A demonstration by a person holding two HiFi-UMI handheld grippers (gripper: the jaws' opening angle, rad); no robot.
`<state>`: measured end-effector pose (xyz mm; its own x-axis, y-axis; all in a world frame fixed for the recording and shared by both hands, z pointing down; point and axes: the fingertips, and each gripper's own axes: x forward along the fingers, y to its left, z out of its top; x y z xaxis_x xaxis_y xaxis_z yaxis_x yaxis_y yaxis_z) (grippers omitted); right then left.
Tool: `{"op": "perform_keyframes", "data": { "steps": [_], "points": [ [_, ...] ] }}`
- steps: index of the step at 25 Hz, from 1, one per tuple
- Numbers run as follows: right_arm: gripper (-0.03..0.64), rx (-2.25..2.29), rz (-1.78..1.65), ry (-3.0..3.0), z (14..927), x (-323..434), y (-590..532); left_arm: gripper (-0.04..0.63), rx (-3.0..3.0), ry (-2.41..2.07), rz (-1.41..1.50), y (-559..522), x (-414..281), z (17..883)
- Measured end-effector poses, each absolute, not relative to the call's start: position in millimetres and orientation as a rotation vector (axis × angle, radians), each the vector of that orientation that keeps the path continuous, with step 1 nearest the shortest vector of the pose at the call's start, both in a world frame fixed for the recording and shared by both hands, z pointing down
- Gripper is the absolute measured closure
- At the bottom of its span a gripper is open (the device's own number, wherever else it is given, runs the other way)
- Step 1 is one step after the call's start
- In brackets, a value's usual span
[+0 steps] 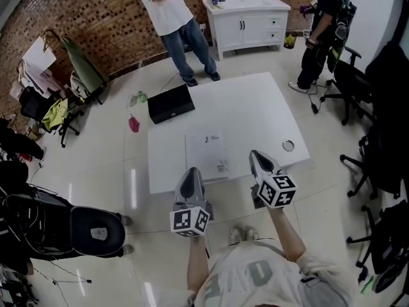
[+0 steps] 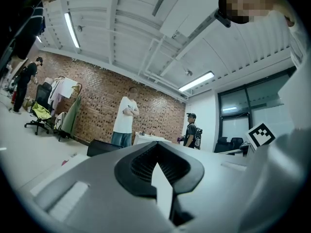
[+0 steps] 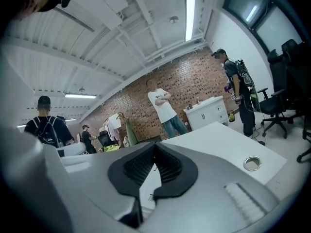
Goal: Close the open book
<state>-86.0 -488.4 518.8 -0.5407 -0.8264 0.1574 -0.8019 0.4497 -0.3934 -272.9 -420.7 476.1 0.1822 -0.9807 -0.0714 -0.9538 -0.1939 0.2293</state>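
One white table [image 1: 255,107] fills the middle of the floor, with a person in a white shirt [image 1: 174,11] standing beyond its far edge. On the table's far left corner rests a flat black case [image 1: 170,103]. Nearer, about midway across and close to the near edge, the book [image 1: 208,155] lies flat and shut, white cover up. Just near of it hover both tools, apart from it: the left gripper [image 1: 190,171] at the book's near left corner and the right gripper [image 1: 256,154] to its right, each clenched tight on nothing. A small round metal grommet [image 1: 289,146] sits at the table's right.
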Motion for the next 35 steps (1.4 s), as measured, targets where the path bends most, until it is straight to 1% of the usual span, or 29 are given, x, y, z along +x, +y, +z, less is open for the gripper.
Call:
{"op": "perform_keyframes", "data": {
  "steps": [5, 11, 16, 21, 24, 30, 35],
  "points": [
    [0.614, -1.487, -0.575, 2.669, 498.3, -82.3, -470.8, 0.584, 2.343, -1.906, -0.307, -416.2, -274.9, 462.0],
    [0.614, -1.485, -0.462, 2.752, 487.4, -105.7, -447.7, 0.584, 2.358, -1.895, -0.320, -407.9, -281.4, 455.4],
    [0.614, -1.424, -0.380, 2.806, 474.8, -127.6, -437.4, 0.584, 2.353, -1.884, -0.394, -401.1, -291.7, 445.4],
    [0.614, -1.357, -0.323, 2.819, 455.3, -113.2, -381.1, 0.584, 2.350, -1.907, -0.397, -345.7, -275.8, 436.1],
    [0.614, -1.352, -0.304, 2.810, 454.7, -85.8, -324.8, 0.584, 2.351, -1.901, -0.401, -290.8, -252.2, 434.5],
    [0.614, -1.323, -0.295, 2.775, 460.5, 0.7, -176.3, 0.584, 2.405, -1.873, -0.454, -143.0, -165.1, 428.3],
    [0.614, -1.279, -0.301, 2.749, 449.1, 40.1, -78.1, 0.584, 2.443, -1.839, -0.441, -47.1, -110.6, 425.9]
  ]
}}
